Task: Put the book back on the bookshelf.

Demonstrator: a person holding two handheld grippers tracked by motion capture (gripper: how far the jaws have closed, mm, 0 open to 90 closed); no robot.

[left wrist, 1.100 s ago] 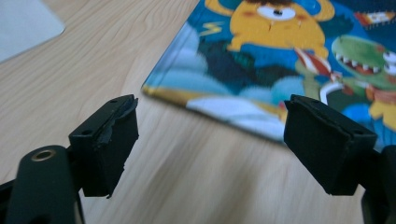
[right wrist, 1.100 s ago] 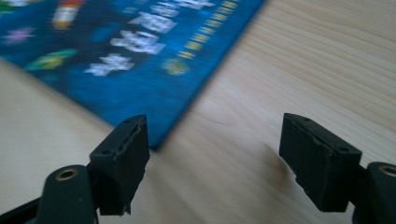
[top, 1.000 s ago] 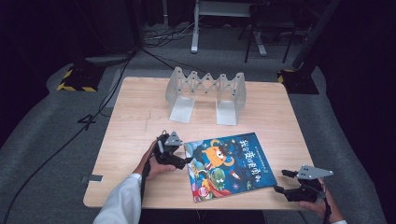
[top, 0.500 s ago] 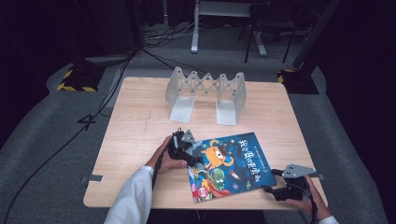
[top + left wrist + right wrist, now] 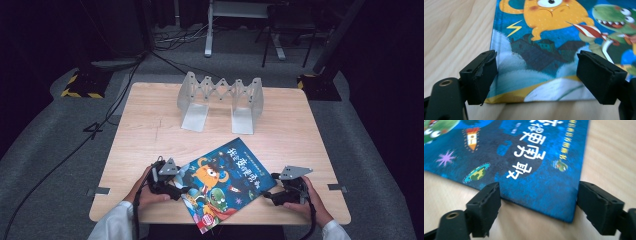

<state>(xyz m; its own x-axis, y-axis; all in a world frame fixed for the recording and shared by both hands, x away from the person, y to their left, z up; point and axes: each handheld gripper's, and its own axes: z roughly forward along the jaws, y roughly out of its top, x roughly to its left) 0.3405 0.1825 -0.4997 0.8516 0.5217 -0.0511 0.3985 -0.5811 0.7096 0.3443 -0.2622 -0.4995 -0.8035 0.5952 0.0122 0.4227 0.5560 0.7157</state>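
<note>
On the near half of the wooden table [image 5: 145, 125] a picture book [image 5: 225, 181] lay flat and askew, one corner hanging past the near edge. At its left edge the left gripper [image 5: 175, 187] stood with jaws wide apart, holding nothing. At its right corner the right gripper [image 5: 265, 194] was likewise spread and empty. By my judgement the book was thin, light, stiff-covered and slick; an edge or overhanging corner offered the best hold. Only the high view showed the grey folding rack [image 5: 220, 102] farther back; the gripper views showed the cover's edge resting on the wood.
</note>
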